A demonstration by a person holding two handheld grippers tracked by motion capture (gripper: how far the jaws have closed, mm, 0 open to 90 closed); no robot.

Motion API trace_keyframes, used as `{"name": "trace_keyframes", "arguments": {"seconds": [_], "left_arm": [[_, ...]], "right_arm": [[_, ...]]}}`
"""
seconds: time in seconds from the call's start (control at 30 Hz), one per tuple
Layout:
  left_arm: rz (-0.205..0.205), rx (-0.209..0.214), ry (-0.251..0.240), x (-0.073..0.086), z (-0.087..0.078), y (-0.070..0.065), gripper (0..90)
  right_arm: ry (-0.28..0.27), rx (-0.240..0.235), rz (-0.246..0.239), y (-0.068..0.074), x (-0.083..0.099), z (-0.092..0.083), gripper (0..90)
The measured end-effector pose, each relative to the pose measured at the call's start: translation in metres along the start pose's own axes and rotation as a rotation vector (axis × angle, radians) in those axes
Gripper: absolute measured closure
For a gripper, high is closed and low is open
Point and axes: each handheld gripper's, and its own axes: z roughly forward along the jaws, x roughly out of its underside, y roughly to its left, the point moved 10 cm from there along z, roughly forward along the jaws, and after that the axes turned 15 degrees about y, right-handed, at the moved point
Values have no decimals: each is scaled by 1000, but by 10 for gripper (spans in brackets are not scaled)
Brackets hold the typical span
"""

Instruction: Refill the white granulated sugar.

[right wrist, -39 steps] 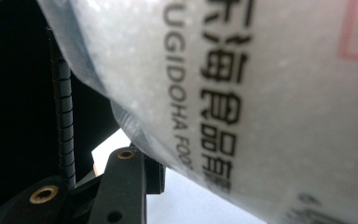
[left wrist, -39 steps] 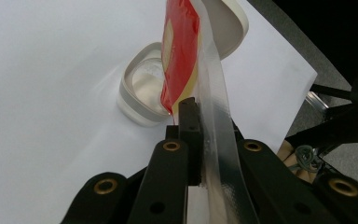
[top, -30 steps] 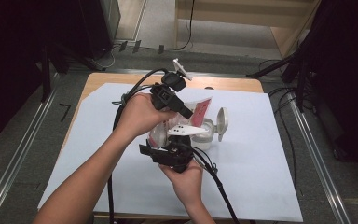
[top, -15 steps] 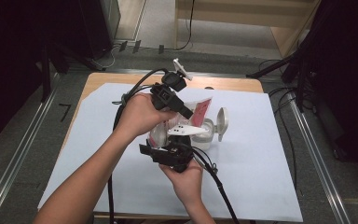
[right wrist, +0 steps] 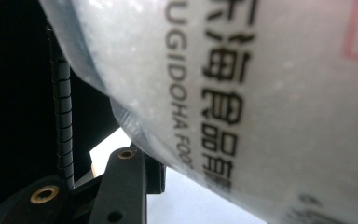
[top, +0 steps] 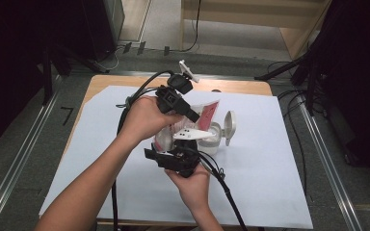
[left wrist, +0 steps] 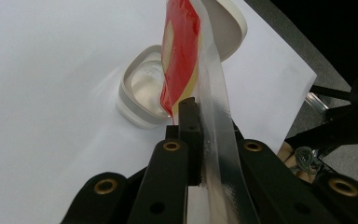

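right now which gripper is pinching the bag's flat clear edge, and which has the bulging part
The left gripper is clamped on the bag's flat clear edge, above the open white container. The right gripper holds the bulging, printed part.

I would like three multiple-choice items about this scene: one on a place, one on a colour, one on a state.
1. Where does the white container stand?
A. on the white sheet
B. on the floor
C. on a shelf

2. What colour is the printed end of the plastic pouch?
A. blue
B. red
C. green

3. How is the container's hinged lid?
A. closed
B. flipped open
C. lying detached

Key: 1 A, the high view shows it on the white sheet. 2 B, the left claw view shows red print. 3 B, the lid stands up beside the open rim.
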Motion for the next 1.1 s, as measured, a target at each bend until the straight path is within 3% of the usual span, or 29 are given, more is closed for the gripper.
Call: {"name": "trace_keyframes", "arguments": {"seconds": [0.43, 0.8, 1.1], "left_arm": [[-12, 9, -26, -10, -1, 3, 870], [-17, 10, -12, -19, 5, 6, 871], [-22, 20, 5, -22, 6, 7, 870]], "right_arm": [[-4, 13, -2, -9, -6, -3, 626], [1, -2, 27, -16, -8, -5, 590], [3, 11, 37, -20, -8, -8, 625]]}}
